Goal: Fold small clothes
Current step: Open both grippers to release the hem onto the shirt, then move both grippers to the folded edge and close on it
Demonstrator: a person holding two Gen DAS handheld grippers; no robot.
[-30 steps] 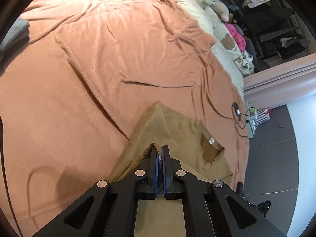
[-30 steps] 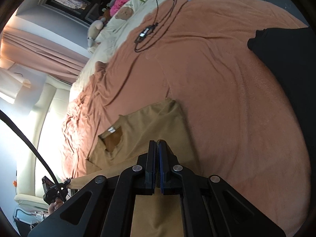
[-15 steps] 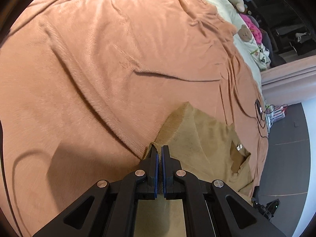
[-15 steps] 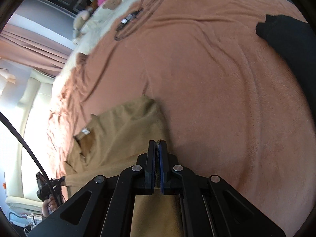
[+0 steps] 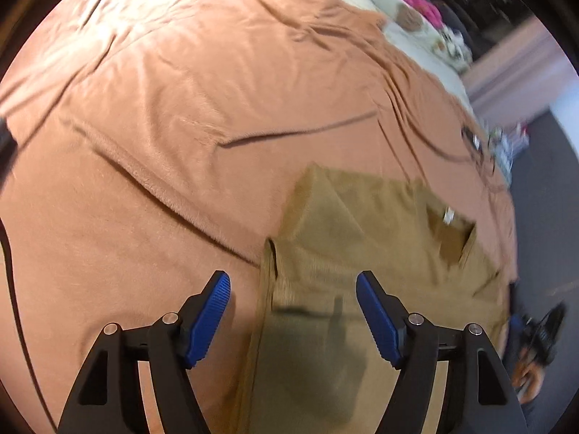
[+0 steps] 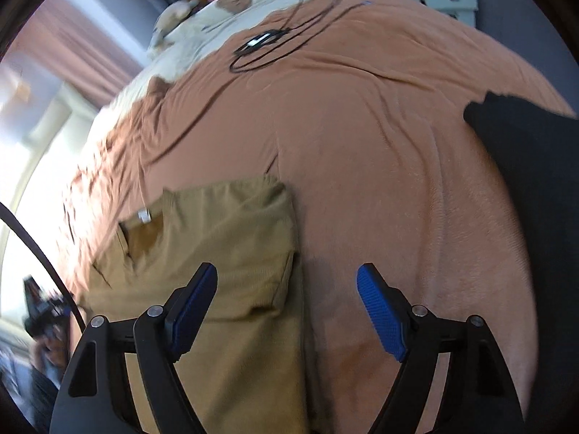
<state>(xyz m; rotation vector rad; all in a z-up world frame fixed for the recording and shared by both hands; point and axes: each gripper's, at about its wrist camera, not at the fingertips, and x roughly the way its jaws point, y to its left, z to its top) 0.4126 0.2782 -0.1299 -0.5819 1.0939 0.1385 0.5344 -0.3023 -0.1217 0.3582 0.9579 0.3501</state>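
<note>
A small tan shirt [image 5: 362,253] lies flat on the orange blanket [image 5: 181,108], its neck opening with a white label [image 5: 448,215] toward the far side. My left gripper [image 5: 293,289] is open and empty, its blue pads astride the shirt's left edge, where the sleeve is folded in. In the right wrist view the same shirt [image 6: 224,238] lies low and left. My right gripper [image 6: 287,285] is open and empty over the shirt's right edge, one pad above the cloth, the other above the blanket [image 6: 398,181].
A black garment [image 6: 524,181] lies on the blanket to the right. A black cable with a small device [image 6: 264,41] lies further up the bed. Pillows and soft toys [image 6: 231,0] sit at the head. The bed's edge and the floor [image 5: 542,199] are at right.
Both grippers were shut on the shirt's edges and carried them forward over the bed. Now both have opened and let go, and the shirt lies flat.
</note>
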